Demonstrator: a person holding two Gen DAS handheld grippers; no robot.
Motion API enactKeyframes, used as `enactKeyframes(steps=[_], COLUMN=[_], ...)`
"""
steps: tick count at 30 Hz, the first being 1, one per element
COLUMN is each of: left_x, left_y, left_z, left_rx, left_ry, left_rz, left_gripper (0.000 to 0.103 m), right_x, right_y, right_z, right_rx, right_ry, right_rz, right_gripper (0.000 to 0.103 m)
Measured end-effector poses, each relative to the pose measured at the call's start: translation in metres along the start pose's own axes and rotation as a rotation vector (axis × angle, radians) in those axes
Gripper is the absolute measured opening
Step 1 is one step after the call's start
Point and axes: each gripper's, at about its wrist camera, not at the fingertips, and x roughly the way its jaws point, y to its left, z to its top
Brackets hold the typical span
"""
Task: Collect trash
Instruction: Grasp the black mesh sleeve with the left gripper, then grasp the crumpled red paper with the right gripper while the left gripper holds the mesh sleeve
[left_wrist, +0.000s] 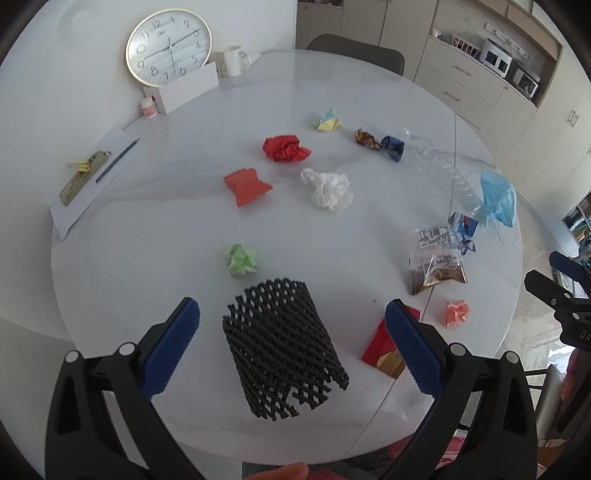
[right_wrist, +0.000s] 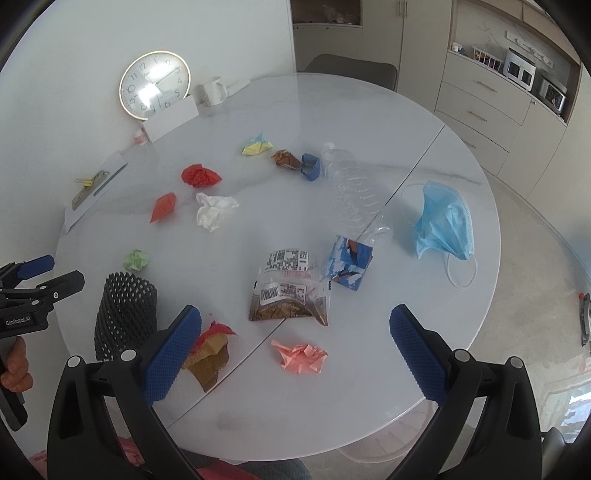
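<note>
Risk: your left gripper (left_wrist: 291, 343), jaws apart above the black foam net (left_wrist: 284, 347) near the counter (left_wrist: 184, 229) edge, may snag it sideways into the red-gold wrapper (left_wrist: 384, 350); right gripper (right_wrist: 295, 350) hangs apart, empty.

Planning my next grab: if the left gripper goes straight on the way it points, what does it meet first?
Probably the black foam mesh sleeve, lying on the white round table between the open left gripper's fingers; height above it is unclear.
</note>
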Motion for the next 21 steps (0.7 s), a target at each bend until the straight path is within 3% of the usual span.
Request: enactKeyframes(steps=[8,9,11,13,15,16,21], left_x=[0.077,0.086,0.098,0.104,0.104,0.102,0.088], left_y=[0.010,0.011,0.015,0.017,0.018,0.018,0.017], left_z=[-0.027,-0.030,-0.033,-0.036,-0.038,-0.038,-0.033], left_rx=[-0.133,-0.142,-0.159,-0.165,-0.145,-0.130,-0.017], left_ry=[0.178,0.193,0.232,0.251,0.247,0.240,0.195], left_rz=[0.031,0.039,0.047,0.017,-0.002,-0.006,-0.027], left_gripper=[0.096,0.091,0.071,0.042,0.024,0.018,0.014], right_x=[0.010,0.010,0.009,0.010,0.014,0.017,0.038], right_y=[-0.002,-0.001,0.000,0.002,0.005,0.008,0.028], right_z=[-0.014,-0.015,-0.017,-0.020,-0.023,-0.025,-0.038], right_rx=[-0.056,-0.063,-0.064,-0.046,-0.014,0.010,0.175], right_ry=[0.040,0.044,0.047,0.061,0.074,0.083,0.144], right_rz=[-0.003,-0.004,-0.005,0.009,0.024,0.033,0.101], right_gripper=[0.101,0.101,0.101,0.101,0.101,0.101,0.101])
